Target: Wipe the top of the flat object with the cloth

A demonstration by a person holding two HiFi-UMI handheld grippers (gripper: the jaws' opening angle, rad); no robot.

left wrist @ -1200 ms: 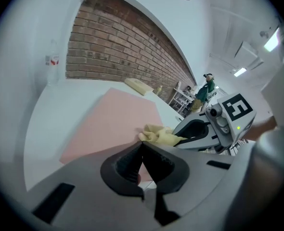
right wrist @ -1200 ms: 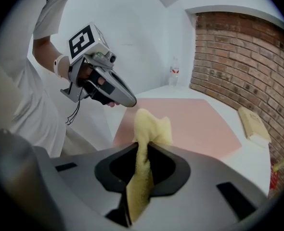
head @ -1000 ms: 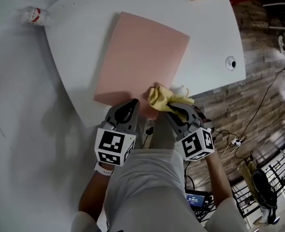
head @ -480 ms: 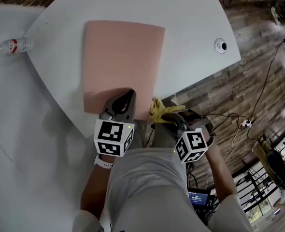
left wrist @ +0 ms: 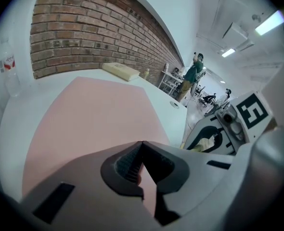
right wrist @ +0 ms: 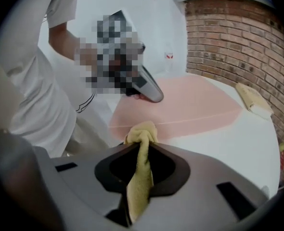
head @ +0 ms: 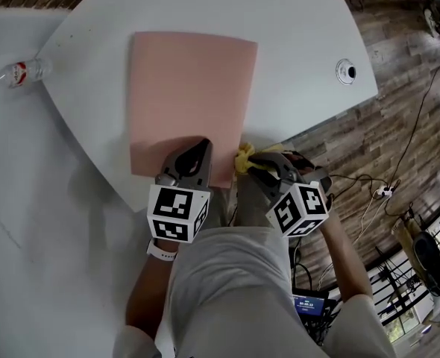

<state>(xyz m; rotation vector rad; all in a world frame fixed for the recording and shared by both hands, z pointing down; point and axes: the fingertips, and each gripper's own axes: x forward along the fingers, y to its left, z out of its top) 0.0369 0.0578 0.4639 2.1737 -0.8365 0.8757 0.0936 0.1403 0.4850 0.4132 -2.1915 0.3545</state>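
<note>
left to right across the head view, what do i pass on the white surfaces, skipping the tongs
plastic bottle → pink flat mat → yellow cloth → round cable grommet

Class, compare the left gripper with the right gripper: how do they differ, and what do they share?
The right gripper pinches a yellow cloth; the left gripper holds nothing. The left gripper's tip sits over the near edge of the pink sheet; the right gripper is just off that sheet, by its near right corner. Both are shut.
</note>
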